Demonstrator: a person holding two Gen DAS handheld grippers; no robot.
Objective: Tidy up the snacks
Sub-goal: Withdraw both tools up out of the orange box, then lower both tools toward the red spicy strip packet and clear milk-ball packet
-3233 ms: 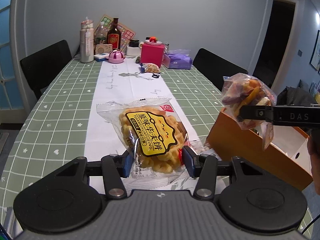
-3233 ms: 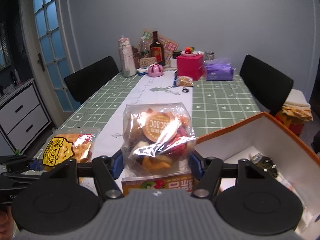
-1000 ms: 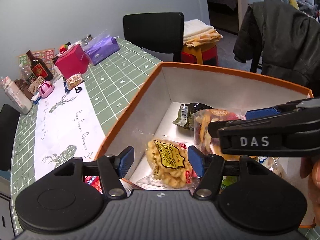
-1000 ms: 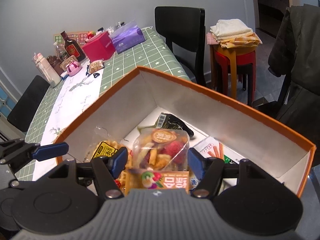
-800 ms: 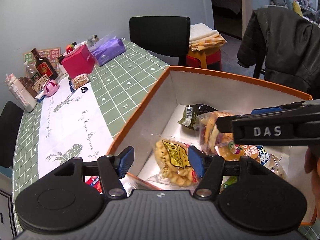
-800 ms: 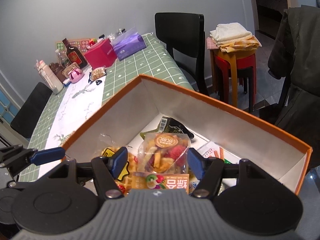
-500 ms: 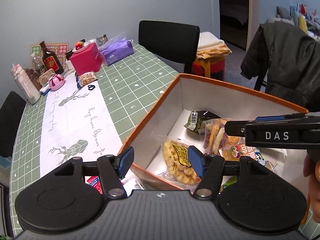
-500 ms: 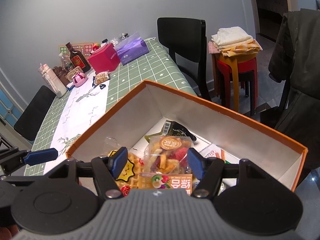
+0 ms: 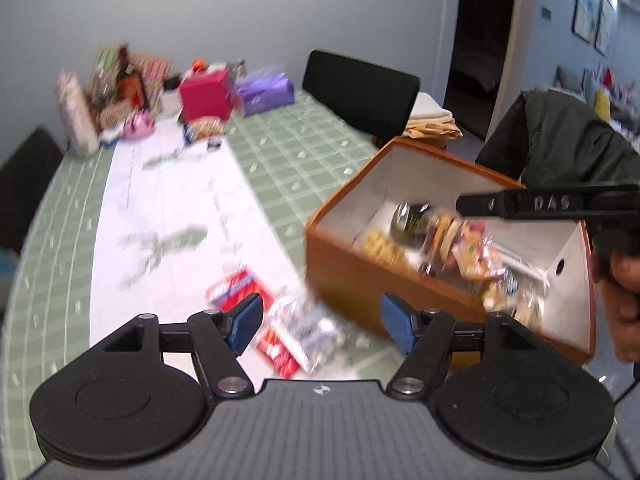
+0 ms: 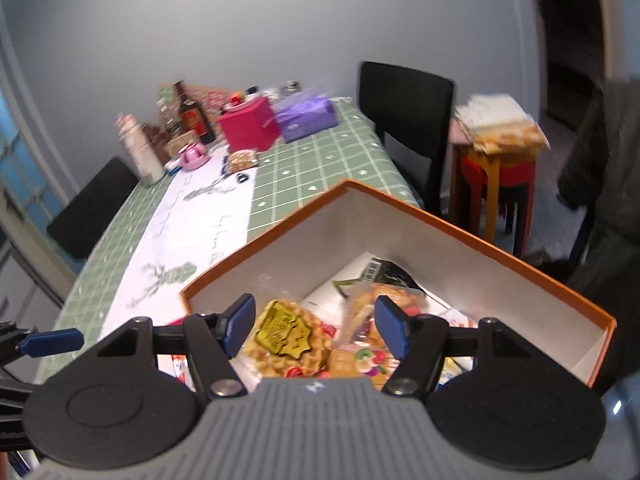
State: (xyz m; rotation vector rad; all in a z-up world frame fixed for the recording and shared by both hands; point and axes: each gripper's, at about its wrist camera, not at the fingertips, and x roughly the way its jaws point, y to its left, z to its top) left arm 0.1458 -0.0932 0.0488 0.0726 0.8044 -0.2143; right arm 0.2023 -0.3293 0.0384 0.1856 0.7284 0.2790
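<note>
While its jaws widen over loose snack packets (image 9: 298, 330) at the green checked table's (image 9: 280, 152) near edge, the left gripper (image 9: 320, 322) holds nothing; the right gripper (image 10: 314, 326), fingers apart, hangs above the orange cardboard box (image 10: 460, 236).

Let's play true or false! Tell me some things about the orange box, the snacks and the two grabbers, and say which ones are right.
1. The waffle cookie packet lies inside the orange box. True.
2. The left gripper is squeezing a snack. False: its jaws are opening, with nothing between them.
3. Red-and-white snack packets lie on the table beside the box. True.
4. The box is empty. False: several snack bags are in it.
5. The right gripper is over the box. True.
</note>
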